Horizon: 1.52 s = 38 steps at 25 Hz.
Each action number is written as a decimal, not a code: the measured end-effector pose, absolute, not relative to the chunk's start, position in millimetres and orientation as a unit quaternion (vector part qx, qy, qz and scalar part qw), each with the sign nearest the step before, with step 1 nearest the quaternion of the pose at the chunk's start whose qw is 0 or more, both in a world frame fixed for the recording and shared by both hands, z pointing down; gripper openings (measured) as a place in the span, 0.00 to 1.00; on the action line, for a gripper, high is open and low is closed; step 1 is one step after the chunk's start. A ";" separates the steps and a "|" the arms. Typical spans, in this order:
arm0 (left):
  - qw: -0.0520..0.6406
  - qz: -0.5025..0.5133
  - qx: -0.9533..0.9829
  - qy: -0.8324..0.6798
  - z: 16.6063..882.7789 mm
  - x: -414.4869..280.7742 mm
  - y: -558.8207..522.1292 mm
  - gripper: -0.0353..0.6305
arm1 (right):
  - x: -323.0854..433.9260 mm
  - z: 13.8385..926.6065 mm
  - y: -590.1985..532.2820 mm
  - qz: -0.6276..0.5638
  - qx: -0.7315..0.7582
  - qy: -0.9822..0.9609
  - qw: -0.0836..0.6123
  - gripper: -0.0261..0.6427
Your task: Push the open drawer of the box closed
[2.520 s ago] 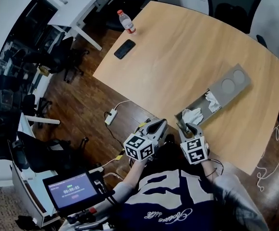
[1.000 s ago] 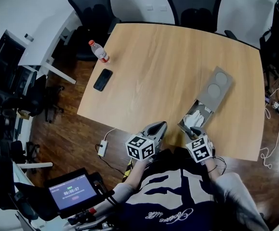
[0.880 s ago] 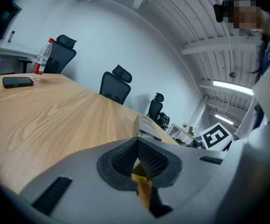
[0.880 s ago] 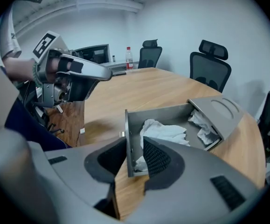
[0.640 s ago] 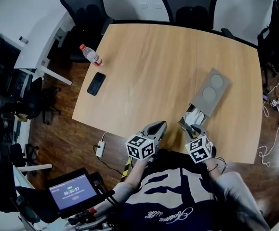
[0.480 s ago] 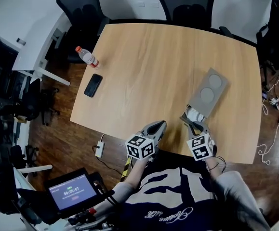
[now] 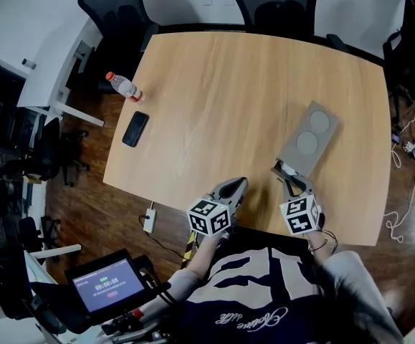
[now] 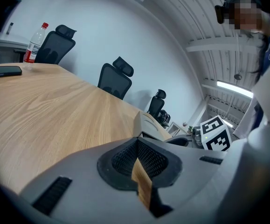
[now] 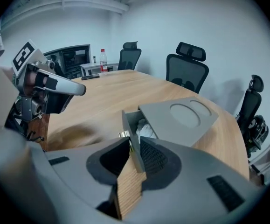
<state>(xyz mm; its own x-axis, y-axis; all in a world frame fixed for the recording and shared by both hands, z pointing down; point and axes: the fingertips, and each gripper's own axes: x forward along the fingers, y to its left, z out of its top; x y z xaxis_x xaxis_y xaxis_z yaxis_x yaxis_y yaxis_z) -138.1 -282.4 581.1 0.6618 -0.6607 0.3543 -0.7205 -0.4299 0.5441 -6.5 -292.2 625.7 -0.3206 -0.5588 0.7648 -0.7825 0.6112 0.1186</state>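
Grey box sits on the tabletop, right side, near the person's edge. It has two round recesses in its top. Its drawer points toward the person and is out partway, not pushed in. We see white crumpled stuff inside it.

The right tongs are at the drawer's end. Its front panel stands edge-on between the two jaws, which have just been closing. They look clamped on the panel, one pad on each face, though on the left pad's side we can't be fully sure of contact. A small metal knob on the panel's outer face sits just by the left jaw tip.

The left tongs are closed and empty, with the tips meeting and only tabletop wood showing behind them. They are over the near edge of the tabletop, left of the box and not touching it.

At the far left corner we have a water bottle upright and a dark phone flat beside it, both well apart from the box.
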 end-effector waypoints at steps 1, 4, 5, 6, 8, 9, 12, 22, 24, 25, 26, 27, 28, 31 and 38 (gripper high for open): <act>0.344 0.044 0.844 -0.409 582.0 -137.8 -283.9 0.05 | -6.5 626.5 -292.6 0.136 0.421 -0.800 0.406 0.14; 0.345 0.046 0.845 -0.406 582.8 -134.7 -284.9 0.05 | -6.4 626.3 -292.9 0.130 0.424 -0.799 0.407 0.14; 0.346 0.047 0.845 -0.404 582.7 -133.3 -284.1 0.05 | -6.4 625.4 -292.4 0.128 0.425 -0.799 0.406 0.14; 0.347 0.048 0.846 -0.402 582.7 -132.0 -283.3 0.05 | -6.4 623.7 -292.0 0.126 0.425 -0.800 0.404 0.14; 0.347 0.050 0.847 -0.399 582.8 -129.7 -282.0 0.05 | -6.5 617.2 -291.3 0.120 0.428 -0.805 0.394 0.14; 0.347 0.050 0.848 -0.397 582.8 -128.8 -281.6 0.05 | -6.9 612.9 -290.6 0.118 0.430 -0.807 0.387 0.14; 0.348 0.051 0.850 -0.393 582.8 -127.3 -279.9 0.05 | -10.5 603.2 -284.0 0.118 0.431 -0.813 0.372 0.14; 0.345 0.054 0.854 -0.385 579.5 -122.8 -273.4 0.05 | -4.1 628.1 -261.2 0.170 0.433 -0.802 0.374 0.04; 0.343 0.054 0.854 -0.388 578.6 -123.9 -271.8 0.05 | -2.0 628.4 -264.0 0.176 0.435 -0.802 0.370 0.04; 0.343 0.054 0.853 -0.390 578.3 -124.7 -271.4 0.05 | -1.9 627.6 -265.3 0.178 0.435 -0.803 0.365 0.04; 0.342 0.054 0.853 -0.391 577.7 -125.5 -270.9 0.05 | -2.0 626.3 -266.7 0.178 0.437 -0.804 0.361 0.04; 0.341 0.053 0.852 -0.393 576.9 -126.7 -270.4 0.05 | -1.8 624.8 -268.8 0.176 0.439 -0.805 0.358 0.04; 0.340 0.053 0.852 -0.395 576.2 -128.3 -270.1 0.05 | -1.3 623.5 -272.4 0.173 0.442 -0.805 0.356 0.04; 0.340 0.053 0.849 -0.400 580.6 -135.0 -277.2 0.05 | 2.2 629.4 -293.7 0.175 0.456 -0.797 0.355 0.04; 0.339 0.057 0.848 -0.403 587.4 -139.4 -282.5 0.05 | 6.1 637.4 -319.8 0.171 0.472 -0.789 0.355 0.04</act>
<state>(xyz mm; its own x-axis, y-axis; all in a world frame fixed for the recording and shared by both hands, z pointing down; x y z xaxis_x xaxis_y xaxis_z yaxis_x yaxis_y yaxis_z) -139.4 -282.5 587.4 0.6682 -0.6452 0.3703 -0.7227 -0.4449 0.5289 6.1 -319.8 637.4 -0.3022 -0.6241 0.7206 -0.8662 0.4953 0.0657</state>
